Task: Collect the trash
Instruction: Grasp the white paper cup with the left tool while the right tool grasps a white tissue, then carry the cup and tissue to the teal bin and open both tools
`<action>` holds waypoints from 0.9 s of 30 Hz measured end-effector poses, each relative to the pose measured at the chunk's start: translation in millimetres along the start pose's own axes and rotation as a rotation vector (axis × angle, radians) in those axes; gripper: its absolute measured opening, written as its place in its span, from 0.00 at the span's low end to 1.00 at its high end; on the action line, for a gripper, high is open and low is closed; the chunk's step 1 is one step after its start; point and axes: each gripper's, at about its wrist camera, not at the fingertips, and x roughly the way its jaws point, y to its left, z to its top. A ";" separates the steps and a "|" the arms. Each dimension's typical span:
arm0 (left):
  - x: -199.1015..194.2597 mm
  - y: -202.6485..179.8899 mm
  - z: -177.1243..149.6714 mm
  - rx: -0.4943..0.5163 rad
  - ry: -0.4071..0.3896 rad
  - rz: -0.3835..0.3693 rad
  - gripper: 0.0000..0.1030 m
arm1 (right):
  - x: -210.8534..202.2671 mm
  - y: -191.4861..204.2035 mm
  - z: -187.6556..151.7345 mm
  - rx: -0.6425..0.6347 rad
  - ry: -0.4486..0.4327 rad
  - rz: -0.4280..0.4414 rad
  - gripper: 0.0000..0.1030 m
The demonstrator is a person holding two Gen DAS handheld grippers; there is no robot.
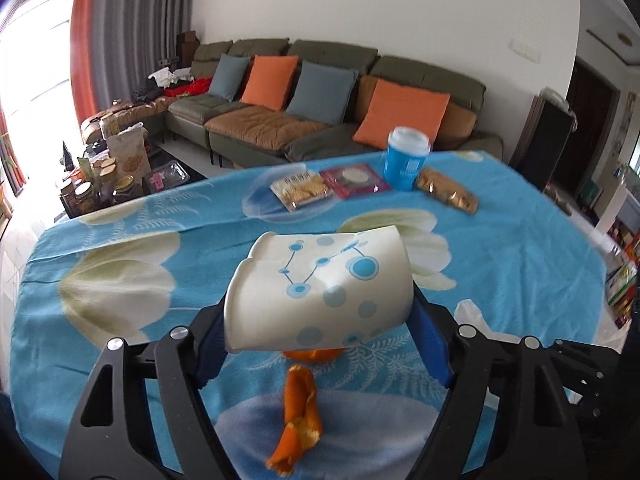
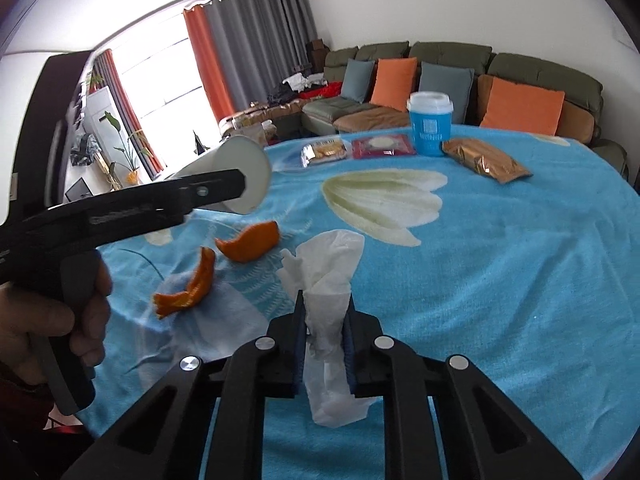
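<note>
Paper cup (image 1: 320,288), dented and lying sideways, sits clamped in the left hand-held gripper (image 1: 320,332) above the desk (image 1: 520,264) near its front edge. Tissue (image 2: 326,312) is pinched upright in the right hand-held gripper (image 2: 323,336). Two orange peels (image 2: 200,280) lie on the cloth beside it; snack packets (image 2: 484,160) and a blue cup (image 2: 430,124) line the far edge.

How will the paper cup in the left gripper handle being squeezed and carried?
The cup probably crushes easily: its wall is already dented and its rim bent between the left gripper's fingers. It looks light, likely empty. Held on its side, it could slip.
</note>
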 end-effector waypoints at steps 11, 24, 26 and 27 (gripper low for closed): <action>-100.0 37.5 -31.0 -0.050 -0.108 0.042 0.74 | -33.2 30.4 5.9 -0.034 -0.073 0.049 0.14; -207.3 103.4 -92.2 -0.181 -0.200 0.176 0.74 | -51.2 94.8 16.0 -0.159 -0.116 0.156 0.14; -220.3 108.7 -99.2 -0.192 -0.215 0.192 0.74 | -52.4 105.5 15.8 -0.179 -0.116 0.181 0.14; -225.7 110.5 -101.8 -0.198 -0.222 0.198 0.74 | -52.8 110.2 15.7 -0.189 -0.116 0.190 0.14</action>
